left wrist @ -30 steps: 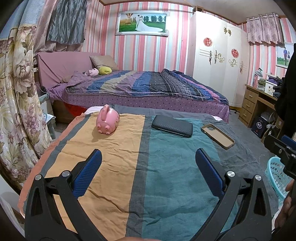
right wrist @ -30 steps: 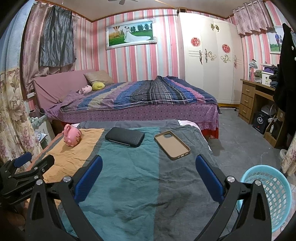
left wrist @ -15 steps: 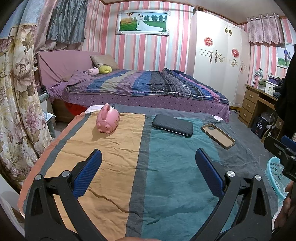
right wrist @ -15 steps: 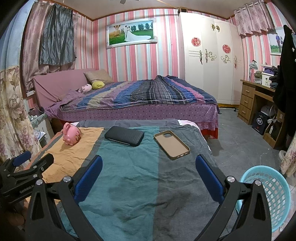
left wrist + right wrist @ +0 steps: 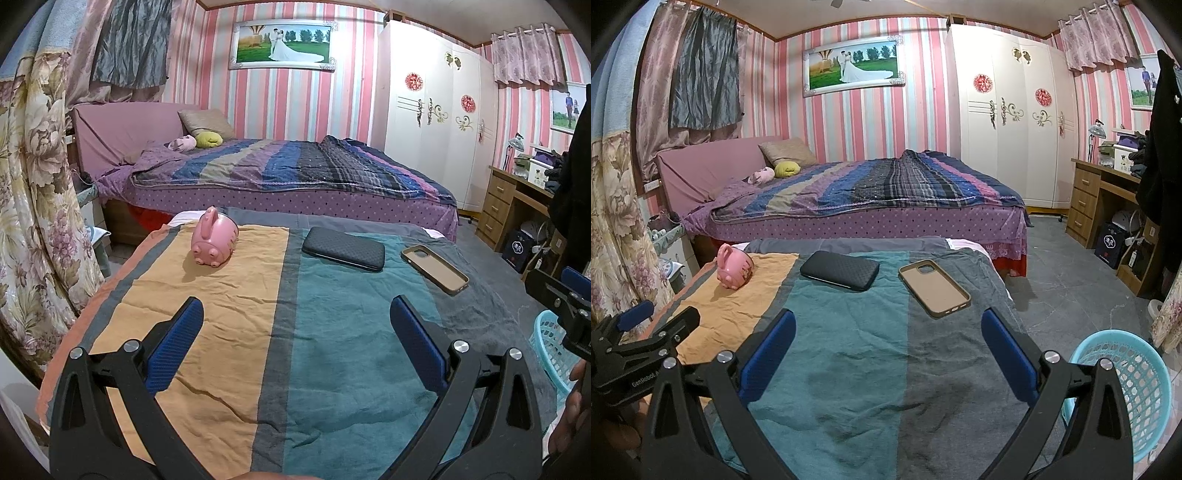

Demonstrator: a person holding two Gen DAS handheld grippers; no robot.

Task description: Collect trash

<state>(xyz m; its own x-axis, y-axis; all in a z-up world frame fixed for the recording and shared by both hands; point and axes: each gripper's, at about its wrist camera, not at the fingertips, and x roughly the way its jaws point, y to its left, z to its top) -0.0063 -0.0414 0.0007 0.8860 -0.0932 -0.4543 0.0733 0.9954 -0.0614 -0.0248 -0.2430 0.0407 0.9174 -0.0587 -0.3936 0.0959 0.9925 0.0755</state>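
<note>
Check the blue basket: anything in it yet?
Cannot tell fully. The blue basket shows bare mesh inside where visible, but the right gripper frame hides its bottom.

Left tool (image 5: 295, 317) and right tool (image 5: 888, 328), black frames, blue ribbed pads (image 5: 173, 345), silver screws

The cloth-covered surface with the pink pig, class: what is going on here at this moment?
A person holds a gripper in each hand over the striped cloth. The left gripper and right gripper are both open and hold nothing. Ahead lie a pink piggy bank, a black case and a tan phone case, all untouched. A light blue basket stands beside the right gripper.
</note>
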